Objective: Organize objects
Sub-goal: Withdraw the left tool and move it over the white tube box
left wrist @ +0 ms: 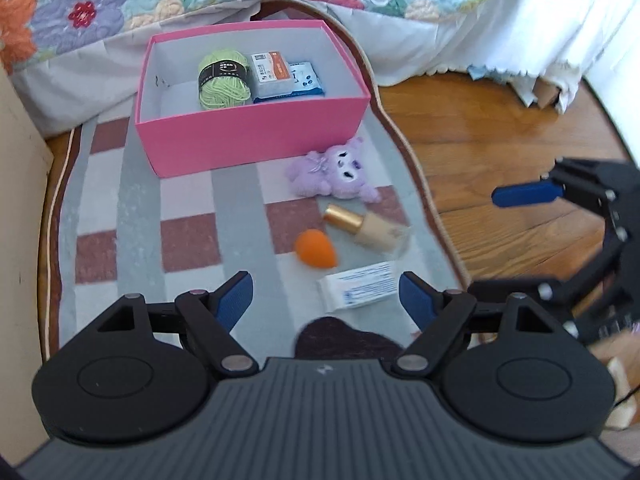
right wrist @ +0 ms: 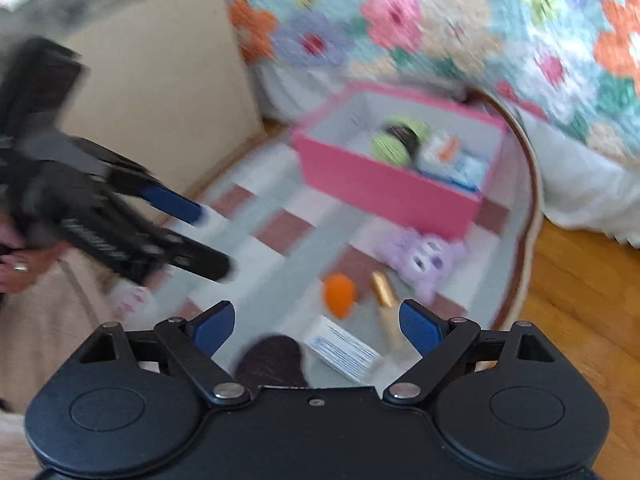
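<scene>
Floor level, bedside. A checked rug (left wrist: 188,248) in grey, white and dull red, with a curved corded edge, is lying over warm brown wooden floorboards (left wrist: 500,152). A quilted bedspread (left wrist: 100,4) with large pastel flowers is hanging down behind it, white fabric showing below. A plain beige panel (right wrist: 160,92) is standing at the rug's left side.

An open pink cardboard box (left wrist: 248,140) with a white inside is sitting at the far end of the rug. It is holding a ball of light green yarn (left wrist: 222,80) and, just beside it, flat blue-and-white packets (left wrist: 288,80).

Loose items are lying on the rug in front of the box: a small purple plush toy (left wrist: 336,172), a beige bottle with a gold cap (left wrist: 368,226), an orange teardrop-shaped sponge (left wrist: 316,248) and a white printed packet (left wrist: 360,286). A dark maroon patch of unclear nature (left wrist: 344,338) is showing nearest.

The left gripper (left wrist: 326,294) is hanging over these with jaws spread, gripping nothing. The right gripper (right wrist: 316,324) is likewise released and empty; that view is blurred.
</scene>
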`<state>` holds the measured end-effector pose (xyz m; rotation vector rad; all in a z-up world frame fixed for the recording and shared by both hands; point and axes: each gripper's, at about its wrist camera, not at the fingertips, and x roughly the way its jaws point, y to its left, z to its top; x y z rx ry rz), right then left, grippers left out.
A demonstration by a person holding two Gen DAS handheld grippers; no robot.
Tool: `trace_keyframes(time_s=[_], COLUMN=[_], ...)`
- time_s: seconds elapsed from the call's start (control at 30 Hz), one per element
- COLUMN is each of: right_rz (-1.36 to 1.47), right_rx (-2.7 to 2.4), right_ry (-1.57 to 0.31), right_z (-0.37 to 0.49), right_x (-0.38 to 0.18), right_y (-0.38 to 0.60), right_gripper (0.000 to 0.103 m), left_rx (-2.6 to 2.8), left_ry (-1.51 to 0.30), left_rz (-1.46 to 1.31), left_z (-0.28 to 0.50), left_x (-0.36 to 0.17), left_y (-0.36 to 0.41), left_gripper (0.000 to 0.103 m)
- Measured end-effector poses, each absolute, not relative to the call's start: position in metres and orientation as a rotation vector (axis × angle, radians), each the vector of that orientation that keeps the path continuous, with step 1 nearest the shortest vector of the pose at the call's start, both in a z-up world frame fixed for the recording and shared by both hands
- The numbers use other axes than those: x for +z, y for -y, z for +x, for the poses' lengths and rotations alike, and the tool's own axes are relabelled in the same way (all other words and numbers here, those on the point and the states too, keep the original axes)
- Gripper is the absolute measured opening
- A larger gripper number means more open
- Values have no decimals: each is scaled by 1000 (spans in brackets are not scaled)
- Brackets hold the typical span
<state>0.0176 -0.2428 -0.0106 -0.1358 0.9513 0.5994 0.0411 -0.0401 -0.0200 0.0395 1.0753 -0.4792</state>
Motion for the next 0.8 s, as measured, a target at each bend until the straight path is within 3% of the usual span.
trace_keyframes(time_s=[0.37, 0.8], right_rz=[-71, -39], right_rx=[532, 469], right_ry=[-1037, -1032], right_z=[23, 20], right_x=[-110, -166], right_y=[240, 216], right_gripper=[92, 88], left_rx=[-423, -453], left_ry=[-1155, -1243], left_rz=[-67, -209], left_z=[72, 79], left_x=[-109, -173], left_y=[37, 58], left_gripper=[84, 80])
